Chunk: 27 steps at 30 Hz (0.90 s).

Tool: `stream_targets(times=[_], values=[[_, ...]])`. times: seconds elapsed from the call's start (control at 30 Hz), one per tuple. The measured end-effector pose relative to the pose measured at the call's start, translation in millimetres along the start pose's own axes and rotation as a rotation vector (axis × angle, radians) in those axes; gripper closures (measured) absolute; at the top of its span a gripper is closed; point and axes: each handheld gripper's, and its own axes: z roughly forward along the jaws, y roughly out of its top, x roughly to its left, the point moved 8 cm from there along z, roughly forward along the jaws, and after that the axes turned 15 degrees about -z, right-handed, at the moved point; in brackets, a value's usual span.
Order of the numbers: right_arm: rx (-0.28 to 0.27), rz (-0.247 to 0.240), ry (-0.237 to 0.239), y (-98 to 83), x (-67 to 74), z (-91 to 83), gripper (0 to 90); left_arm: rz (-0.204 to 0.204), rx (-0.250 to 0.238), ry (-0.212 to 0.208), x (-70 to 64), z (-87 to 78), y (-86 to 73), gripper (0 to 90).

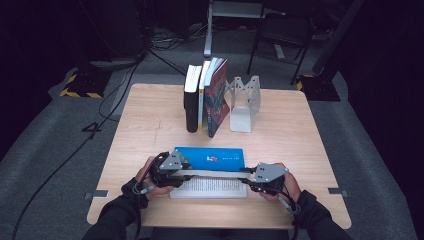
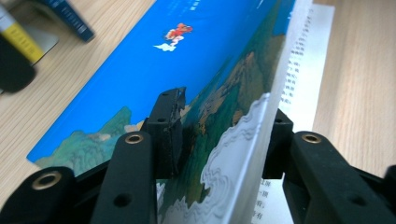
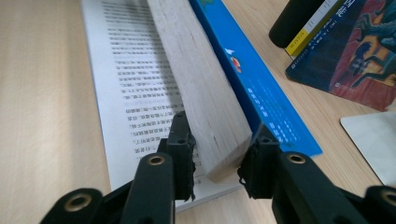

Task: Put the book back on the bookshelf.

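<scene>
An open book with a blue cover (image 1: 210,157) lies near the table's front edge, with a printed page (image 1: 210,186) flat toward the person. A thick block of its pages (image 3: 201,88) stands up on edge along the spine. My left gripper (image 1: 186,173) holds the book's left end; its jaws (image 2: 224,126) press on the illustrated cover (image 2: 187,56) and the pages. At the right end, my right gripper (image 1: 248,176) clamps the page block and blue cover between its pads (image 3: 219,147).
Several books (image 1: 205,95) stand upright at the table's back middle, leaning by a white metal bookend (image 1: 244,102). The bookend's flat base (image 3: 373,135) lies right of the open book. The wooden table (image 1: 150,125) has bare room left and right.
</scene>
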Motion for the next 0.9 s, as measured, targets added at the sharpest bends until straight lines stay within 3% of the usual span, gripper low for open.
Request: stream_targets(times=[0.17,0.27,0.37,0.4,0.53,0.6,0.73,0.87,0.9], values=[[-0.018,0.033,-0.043,-4.1,3.1,-25.8,69.8,-0.012,-0.014,-0.038,-2.6,14.7,15.8,54.1],[-0.033,0.059,-0.046,-8.2,4.6,-35.3,69.9,0.003,-0.01,-0.047,-4.9,20.9,19.5,51.8],[-0.041,0.069,-0.032,-12.0,5.1,-37.2,69.8,0.02,-0.002,0.004,-8.0,20.8,18.6,47.2],[-0.041,0.069,-0.032,-12.0,5.1,-37.2,69.8,0.02,-0.002,0.004,-8.0,20.8,18.6,45.9],[-0.035,0.07,-0.024,-12.1,6.1,-36.1,69.3,0.063,-0.02,0.047,-21.2,13.2,18.6,45.2],[-0.019,0.073,-0.023,-11.5,7.1,-35.3,68.9,0.082,-0.033,0.045,-30.2,11.5,20.1,42.9],[0.002,0.043,-0.025,-9.4,9.1,-33.1,68.6,0.119,-0.009,0.021,-46.9,17.1,22.7,41.9],[-0.006,0.052,-0.028,-8.5,7.1,-34.2,68.7,0.152,0.047,0.108,-52.9,34.8,18.7,36.0],[-0.006,0.052,-0.028,-8.5,7.1,-34.2,68.7,0.152,0.047,0.108,-52.9,34.8,18.7,37.2]])
